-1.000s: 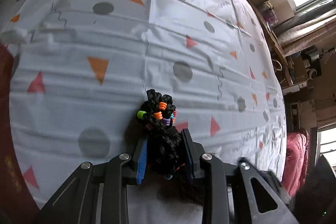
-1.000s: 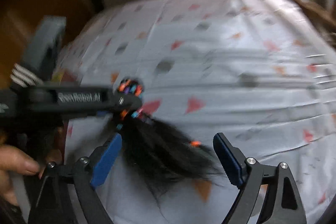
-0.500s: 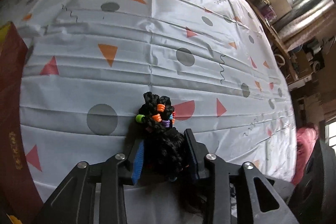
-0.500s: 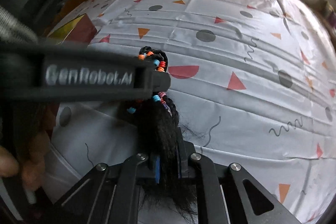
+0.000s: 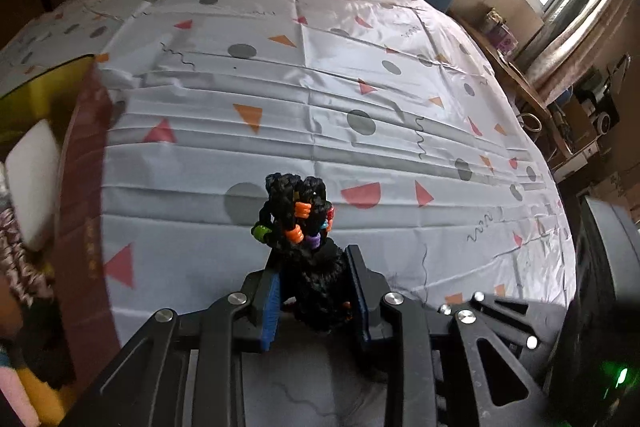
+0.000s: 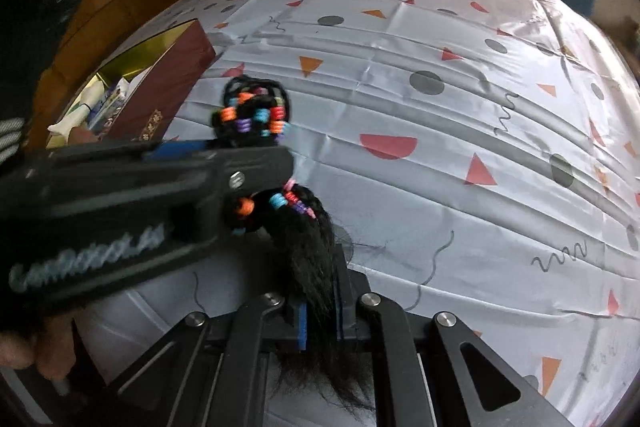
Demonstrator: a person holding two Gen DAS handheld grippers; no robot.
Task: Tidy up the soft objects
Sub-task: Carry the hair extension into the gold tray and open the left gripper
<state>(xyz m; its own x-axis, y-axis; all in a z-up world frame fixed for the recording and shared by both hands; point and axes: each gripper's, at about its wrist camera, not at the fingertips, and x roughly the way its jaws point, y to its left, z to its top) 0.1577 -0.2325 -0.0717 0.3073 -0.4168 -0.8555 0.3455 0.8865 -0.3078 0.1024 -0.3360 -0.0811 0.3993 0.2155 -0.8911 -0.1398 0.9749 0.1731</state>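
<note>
While both grippers clamp the black beaded hairpiece [image 6: 280, 163] above the table [image 5: 400, 75], left gripper [image 5: 314, 291] on the braids, right gripper [image 6: 320, 311] on the loose tail, keep both tight toward the maroon box [image 6: 160, 95], far left.

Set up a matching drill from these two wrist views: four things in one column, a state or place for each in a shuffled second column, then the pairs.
Things
1. left claw
2. right claw
3. dark red box
4. tablecloth

States or places
A. open-topped, at the table's left edge
B. shut on the loose tail of the black hairpiece
C. white, printed with dots and triangles
D. shut on the beaded, braided end

Pairs: 1-D, 2-B, 3-A, 4-C
</note>
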